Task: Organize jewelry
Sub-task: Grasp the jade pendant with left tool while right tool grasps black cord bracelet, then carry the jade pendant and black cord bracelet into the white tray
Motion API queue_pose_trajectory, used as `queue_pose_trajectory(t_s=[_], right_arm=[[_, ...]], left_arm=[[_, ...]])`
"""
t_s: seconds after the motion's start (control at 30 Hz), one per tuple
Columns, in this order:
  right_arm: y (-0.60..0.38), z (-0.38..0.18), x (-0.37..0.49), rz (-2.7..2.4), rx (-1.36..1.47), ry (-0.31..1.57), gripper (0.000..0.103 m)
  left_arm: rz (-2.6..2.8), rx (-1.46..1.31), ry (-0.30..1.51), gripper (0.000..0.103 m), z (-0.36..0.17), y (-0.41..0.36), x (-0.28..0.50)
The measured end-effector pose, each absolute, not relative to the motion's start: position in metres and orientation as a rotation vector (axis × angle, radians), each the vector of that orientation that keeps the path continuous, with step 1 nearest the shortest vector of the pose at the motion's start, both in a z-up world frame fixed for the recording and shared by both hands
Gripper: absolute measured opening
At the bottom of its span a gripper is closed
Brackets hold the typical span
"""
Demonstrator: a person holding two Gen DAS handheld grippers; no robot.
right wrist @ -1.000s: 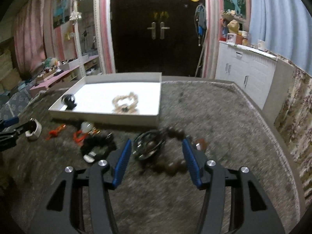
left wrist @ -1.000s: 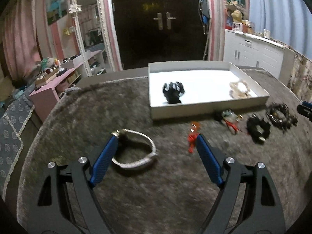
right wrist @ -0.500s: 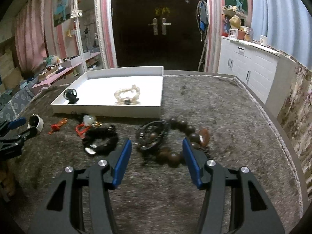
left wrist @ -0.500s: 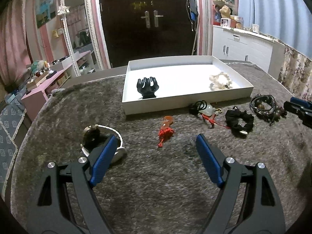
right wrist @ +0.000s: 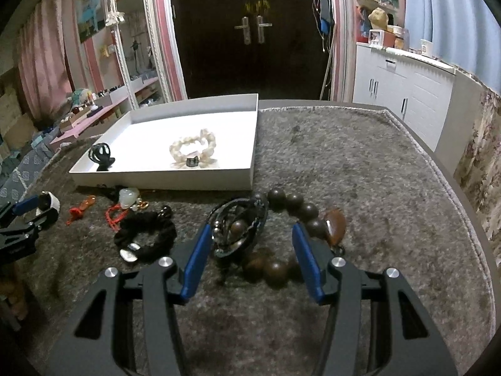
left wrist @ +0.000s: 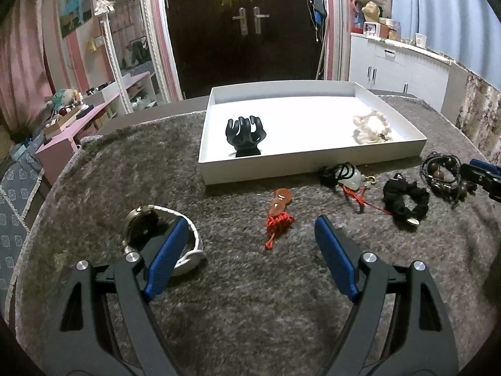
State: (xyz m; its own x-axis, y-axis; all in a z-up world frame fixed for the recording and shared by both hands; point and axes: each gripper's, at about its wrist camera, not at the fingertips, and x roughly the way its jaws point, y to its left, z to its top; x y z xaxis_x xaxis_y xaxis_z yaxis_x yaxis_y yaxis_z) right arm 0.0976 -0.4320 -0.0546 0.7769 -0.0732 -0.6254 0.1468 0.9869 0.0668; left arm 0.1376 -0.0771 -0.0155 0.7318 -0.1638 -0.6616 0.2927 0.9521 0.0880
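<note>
While both grippers hang unclenched over the rug [left wrist: 219, 297] — left gripper [left wrist: 247, 228] (nothing gripped) near the watch [left wrist: 147, 228], right gripper [right wrist: 249, 233] straddling the beads [right wrist: 281, 206] — the tray [right wrist: 162, 180] lies far.

**What the two wrist views leave unseen**

In the left wrist view, the left gripper's [left wrist: 247, 230] blue finger [left wrist: 164, 258] covers the near part of the white-strapped watch [left wrist: 147, 228], so where the strap closes is hidden. The right gripper [left wrist: 485, 178] is cut off by the picture's right edge; only its tip shows, beside the dark bracelets [left wrist: 441, 172].

In the right wrist view, the string of wooden beads [right wrist: 294, 203] runs behind a blue finger [right wrist: 308, 263], hiding part of its loop. The small dark piece [right wrist: 192, 161] on the pale bracelet [right wrist: 194, 147] in the tray [right wrist: 162, 180] is too small to identify. The rug's [right wrist: 360, 172] near edge lies under the gripper bodies.
</note>
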Motion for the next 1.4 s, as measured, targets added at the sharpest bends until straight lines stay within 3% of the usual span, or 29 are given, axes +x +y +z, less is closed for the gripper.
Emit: queue_pose_trajectory(t_s=[0.1, 0.23, 0.53, 0.9, 0.97, 1.07, 1.13, 1.23, 1.4], right_arm=[[-0.432, -0.060, 0.108, -0.134, 0.109, 0.697, 0.053], [-0.431, -0.069, 0.118, -0.148, 0.095, 0.726, 0.030], [-0.431, -0.071, 0.121, -0.129, 0.105, 0.706, 0.013], [-0.434, -0.071, 0.127, -0.102, 0.118, 0.700, 0.011], [-0.434, -0.070, 0.128, -0.099, 0.117, 0.698, 0.010], [-0.433, -0.069, 0.128, -0.098, 0.106, 0.693, 0.010], [-0.432, -0.068, 0.128, -0.099, 0.101, 0.691, 0.010], [-0.432, -0.068, 0.127, -0.099, 0.101, 0.690, 0.010], [-0.431, -0.065, 0.127, -0.103, 0.095, 0.685, 0.009]], left_arm=[[-0.254, 0.192, 0.719, 0.082, -0.018, -0.079, 0.144], [-0.261, 0.203, 0.737, 0.082, -0.023, -0.084, 0.151], [-0.307, 0.213, 0.726, 0.082, -0.014, -0.116, 0.156], [-0.333, 0.201, 0.761, 0.081, -0.025, -0.162, 0.175], [-0.324, 0.195, 0.773, 0.074, -0.028, -0.165, 0.180], [-0.322, 0.191, 0.788, 0.054, -0.032, -0.168, 0.185], [-0.328, 0.178, 0.801, 0.029, -0.035, -0.168, 0.188], [-0.341, 0.145, 0.804, 0.007, -0.036, -0.162, 0.189], [-0.364, 0.128, 0.771, 0.002, -0.027, -0.155, 0.181]])
